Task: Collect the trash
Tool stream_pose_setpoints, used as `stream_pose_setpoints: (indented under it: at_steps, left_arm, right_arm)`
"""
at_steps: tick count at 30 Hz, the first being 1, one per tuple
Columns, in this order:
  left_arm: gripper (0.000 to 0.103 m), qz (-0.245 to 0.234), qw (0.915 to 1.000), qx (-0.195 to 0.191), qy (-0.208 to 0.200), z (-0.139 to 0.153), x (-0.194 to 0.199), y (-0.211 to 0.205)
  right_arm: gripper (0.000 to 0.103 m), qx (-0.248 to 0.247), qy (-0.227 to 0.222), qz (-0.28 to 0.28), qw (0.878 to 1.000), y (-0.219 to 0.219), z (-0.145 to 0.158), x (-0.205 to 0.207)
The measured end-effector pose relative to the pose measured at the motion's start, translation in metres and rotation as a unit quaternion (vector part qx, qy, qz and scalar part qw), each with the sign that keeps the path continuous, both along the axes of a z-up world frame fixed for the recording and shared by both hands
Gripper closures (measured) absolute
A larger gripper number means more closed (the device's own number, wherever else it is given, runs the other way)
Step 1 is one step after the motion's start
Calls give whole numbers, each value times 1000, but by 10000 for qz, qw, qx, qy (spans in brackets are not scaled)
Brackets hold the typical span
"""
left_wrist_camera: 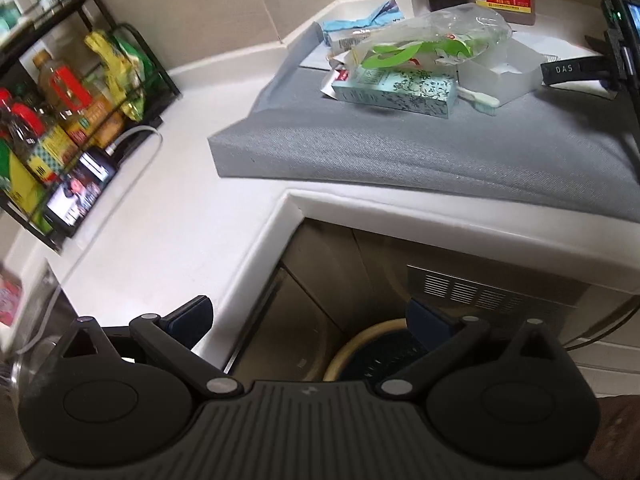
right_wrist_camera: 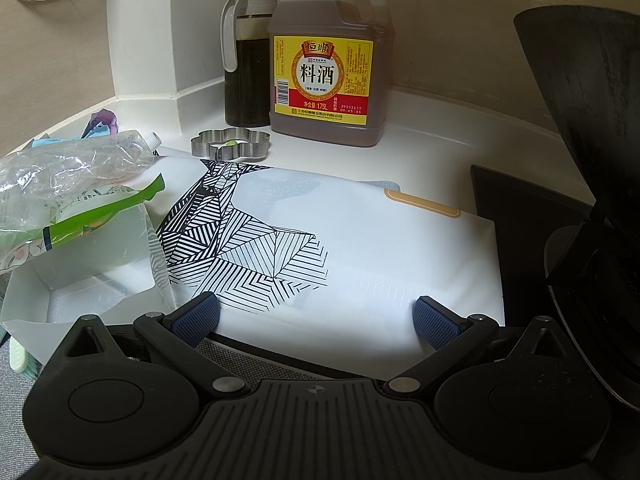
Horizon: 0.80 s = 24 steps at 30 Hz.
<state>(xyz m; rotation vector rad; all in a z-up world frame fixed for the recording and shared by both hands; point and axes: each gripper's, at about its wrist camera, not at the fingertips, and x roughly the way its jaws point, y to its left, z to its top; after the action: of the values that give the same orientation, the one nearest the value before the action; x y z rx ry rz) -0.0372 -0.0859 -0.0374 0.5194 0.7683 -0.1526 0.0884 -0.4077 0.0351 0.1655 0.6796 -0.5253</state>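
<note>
Both claws wide open & empty: left claw [left_wrist_camera: 308,322] off the worktop [left_wrist_camera: 168,216] edge, trash pile [left_wrist_camera: 416,64] at 1 o'clock on grey mat [left_wrist_camera: 400,152]; right claw [right_wrist_camera: 316,316] over white printed bag [right_wrist_camera: 360,248].

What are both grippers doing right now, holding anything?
Left gripper: open, empty, hanging off the white countertop edge.
Right gripper: open, empty, fingers spread above the white paper bag with black line pattern.
</note>
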Motion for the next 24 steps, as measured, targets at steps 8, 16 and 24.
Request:
stream_pose_setpoints:
  at_steps: [8,16,24]
  left_arm:
    - [0,186,9990,238,316,34,35,-4]
    - [0,77,9996,184,197,83,-4,39]
    - [0,220,9988,54,440,116,3,50]
  right_arm:
    - [0,-1,0,-1,10000,0,0,0]
    - [0,0,-1,-37,10000,0,0,-1]
    - [0,-1,-2,-37,10000,1,0,-1]
